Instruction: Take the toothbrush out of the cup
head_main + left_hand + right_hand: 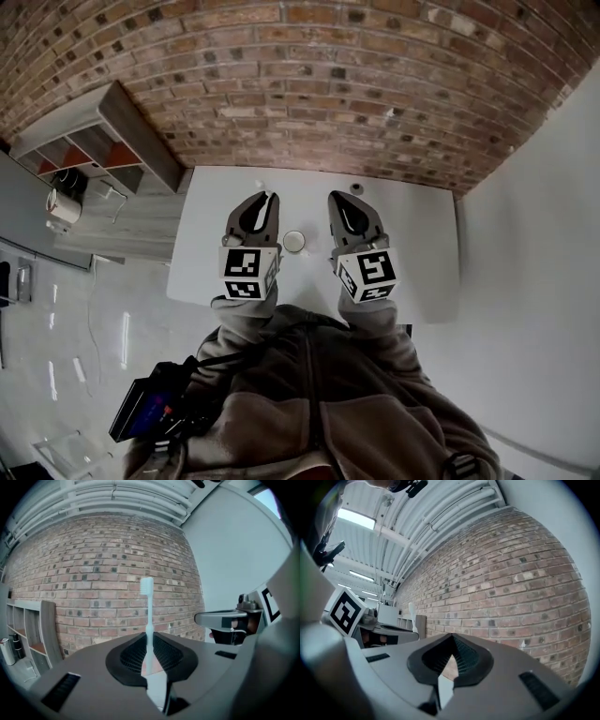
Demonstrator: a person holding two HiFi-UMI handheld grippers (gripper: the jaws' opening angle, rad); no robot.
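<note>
Pale plastic toothbrush (148,616), bristles up, handle pinched in closed jaws of left gripper (149,645), out of white cup (294,241) on surface (412,220). Likely light, stiff, slick; mid-handle grip suits. Right gripper (451,657) jaws closed, empty.

Soft, even light, no hard shadows. All 3 views bulge, bending the brick wall (328,84); both gripper views' corners go black. Strip lights (356,520) above the wall glare. The toothbrush (149,616) before the wall is sharp.
</note>
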